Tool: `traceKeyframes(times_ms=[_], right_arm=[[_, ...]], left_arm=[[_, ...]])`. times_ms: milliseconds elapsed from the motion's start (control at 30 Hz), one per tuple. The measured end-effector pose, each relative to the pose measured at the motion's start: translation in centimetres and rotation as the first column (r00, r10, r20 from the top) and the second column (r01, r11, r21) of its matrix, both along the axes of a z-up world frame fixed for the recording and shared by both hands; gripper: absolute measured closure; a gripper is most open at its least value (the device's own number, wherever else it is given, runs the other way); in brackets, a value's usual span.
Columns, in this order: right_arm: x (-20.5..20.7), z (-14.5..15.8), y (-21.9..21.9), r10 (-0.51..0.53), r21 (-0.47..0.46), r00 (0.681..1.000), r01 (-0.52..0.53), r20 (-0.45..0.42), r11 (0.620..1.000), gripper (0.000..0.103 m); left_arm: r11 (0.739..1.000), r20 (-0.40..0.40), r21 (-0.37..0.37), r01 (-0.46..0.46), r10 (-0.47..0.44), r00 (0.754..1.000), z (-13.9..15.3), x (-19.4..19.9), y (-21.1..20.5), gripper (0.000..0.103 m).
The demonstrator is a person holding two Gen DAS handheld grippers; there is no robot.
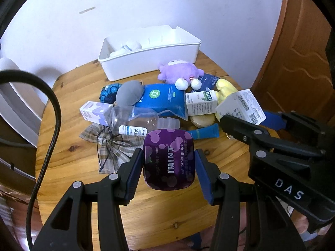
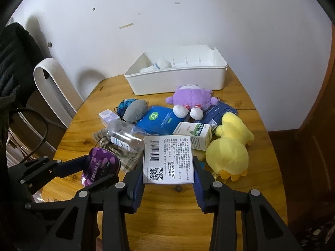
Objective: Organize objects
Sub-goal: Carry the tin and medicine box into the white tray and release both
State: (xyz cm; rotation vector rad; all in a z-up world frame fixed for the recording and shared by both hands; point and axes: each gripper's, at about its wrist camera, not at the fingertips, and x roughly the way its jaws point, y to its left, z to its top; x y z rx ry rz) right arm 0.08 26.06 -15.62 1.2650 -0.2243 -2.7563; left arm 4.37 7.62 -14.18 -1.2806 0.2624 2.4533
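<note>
A: What do we see, biggest first?
B: Our wooden worktop (image 2: 240, 198), a white bin (image 2: 178, 81) at its back, plush toys and packets heaped before it.
A: And our grippers?
B: Left gripper (image 1: 169, 163): jaws clamped on the purple mint tin (image 1: 169, 159). Right gripper (image 2: 168, 177): jaws clamped on the white carton (image 2: 168, 159). Both held above the worktop.

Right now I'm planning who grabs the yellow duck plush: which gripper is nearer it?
Right. The right gripper, holding a white box, sits just beside the yellow duck plush; the left gripper, holding the purple mint tin, is farther off.
</note>
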Motion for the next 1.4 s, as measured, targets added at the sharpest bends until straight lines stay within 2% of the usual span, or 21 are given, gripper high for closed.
traceKeyframes(times_ms=[267,500,633,867,1067,1267,1400], right_arm=[[0.3,1.2,0.5,-0.019,0.007,1.000,0.019,-0.021,1.000,0.062],[-1.3,3.7,1.8,-0.039,0.024,0.997,0.041,-0.067,0.999,0.062],[-3.7,5.7,2.8,-0.049,0.024,0.995,0.051,-0.091,0.998,0.062],[-9.3,10.2,4.4,-0.075,0.055,0.984,0.084,-0.159,0.995,0.062],[-14.1,13.7,5.3,-0.090,0.069,0.976,0.105,-0.196,0.992,0.062],[-18.4,16.2,5.7,-0.089,0.062,0.976,0.103,-0.197,0.993,0.062],[-21.1,17.4,5.7,-0.077,0.080,0.979,0.093,-0.186,0.992,0.062]], left_arm=[[1.000,-0.007,0.013,-0.017,0.017,1.000,1.3,-0.9,-0.8,0.050],[0.999,-0.075,0.027,-0.026,0.028,0.997,6.3,-4.6,-0.9,0.050],[0.999,-0.129,0.034,-0.039,0.043,0.991,9.8,-7.8,-0.7,0.050],[0.997,-0.186,0.022,-0.078,0.081,0.979,14.0,-13.9,0.1,0.050],[0.992,-0.226,0.065,-0.107,0.119,0.967,17.7,-19.2,1.0,0.050],[0.988,-0.205,0.090,-0.126,0.142,0.968,18.9,-23.5,2.5,0.050],[0.985,-0.172,0.097,-0.144,0.160,0.972,18.1,-26.5,3.4,0.050]])
